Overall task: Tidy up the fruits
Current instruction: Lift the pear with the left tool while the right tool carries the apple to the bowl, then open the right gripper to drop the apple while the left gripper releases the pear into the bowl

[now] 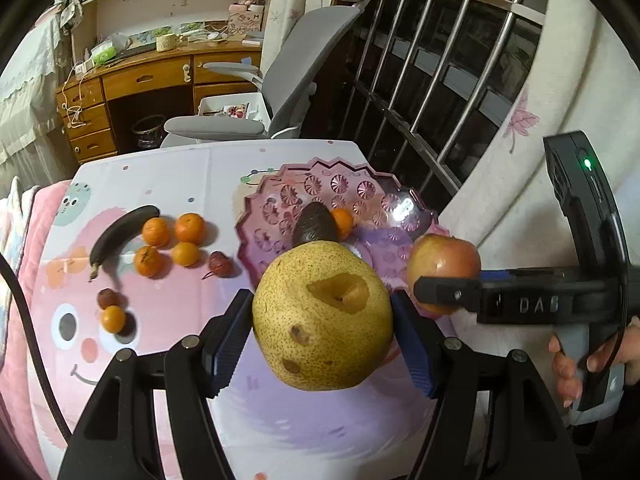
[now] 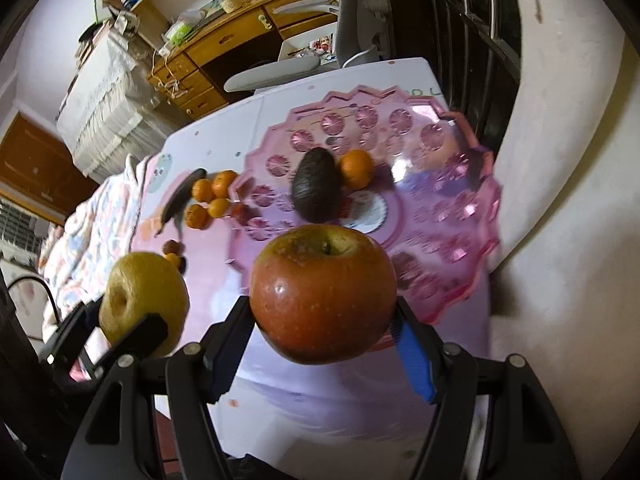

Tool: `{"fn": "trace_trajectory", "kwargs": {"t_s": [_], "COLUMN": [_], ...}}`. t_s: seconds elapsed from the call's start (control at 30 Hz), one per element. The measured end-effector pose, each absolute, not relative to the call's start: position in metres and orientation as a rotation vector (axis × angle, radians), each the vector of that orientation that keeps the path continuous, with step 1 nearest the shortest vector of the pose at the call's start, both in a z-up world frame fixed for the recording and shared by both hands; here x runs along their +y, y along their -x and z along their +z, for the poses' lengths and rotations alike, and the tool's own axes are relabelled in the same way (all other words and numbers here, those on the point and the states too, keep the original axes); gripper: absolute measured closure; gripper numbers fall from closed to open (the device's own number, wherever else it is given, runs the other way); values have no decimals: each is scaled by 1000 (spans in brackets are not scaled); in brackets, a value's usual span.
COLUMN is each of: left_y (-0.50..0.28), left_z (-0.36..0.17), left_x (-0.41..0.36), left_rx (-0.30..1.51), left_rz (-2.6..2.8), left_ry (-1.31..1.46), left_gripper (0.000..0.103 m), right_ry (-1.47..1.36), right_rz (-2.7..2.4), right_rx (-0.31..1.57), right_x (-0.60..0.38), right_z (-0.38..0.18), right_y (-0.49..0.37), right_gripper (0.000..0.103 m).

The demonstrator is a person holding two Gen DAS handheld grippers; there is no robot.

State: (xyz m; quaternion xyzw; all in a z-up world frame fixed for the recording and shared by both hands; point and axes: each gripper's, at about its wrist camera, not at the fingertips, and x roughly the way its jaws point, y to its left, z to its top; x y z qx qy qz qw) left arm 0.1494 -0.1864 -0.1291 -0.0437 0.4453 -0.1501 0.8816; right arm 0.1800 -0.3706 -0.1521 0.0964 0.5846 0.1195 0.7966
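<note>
My left gripper (image 1: 322, 314) is shut on a speckled yellow pear (image 1: 322, 316), held above the table near the pink plate (image 1: 360, 184). My right gripper (image 2: 322, 316) is shut on a red apple (image 2: 324, 292), held just before the plate's (image 2: 472, 208) near rim. In the left wrist view the apple (image 1: 444, 260) and right gripper show at the right; in the right wrist view the pear (image 2: 144, 296) shows at the left. An avocado (image 2: 314, 188) and a tangerine (image 2: 356, 168) lie in the plate.
On the patterned cloth left of the plate lie a dark banana (image 1: 120, 236), several tangerines (image 1: 172, 240) and small dark red fruits (image 1: 219, 264). A grey office chair (image 1: 280, 92) and a barred window (image 1: 440, 60) stand behind the table. A person's hand (image 1: 572, 364) holds the right gripper's handle.
</note>
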Motion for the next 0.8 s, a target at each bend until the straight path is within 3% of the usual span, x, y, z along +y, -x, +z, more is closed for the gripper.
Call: {"fn": "trace_trajectory", "kwargs": {"t_s": [0.43,0.8], "left_y": [-206,-221], "left_z": [-172,-192], "left_x": [-240,-245], "left_rx": [1030,1096], "left_rz": [-238,-198], "left_ry": [111,152], "left_gripper": [35,35], "right_ry": [153,208], "right_rz": [322,342], "right_rx": [1250,1292], "right_x": [-382,-385], "right_z": [-186,-201], "right_y": [-216,-223], "right_gripper": [34,34]}}
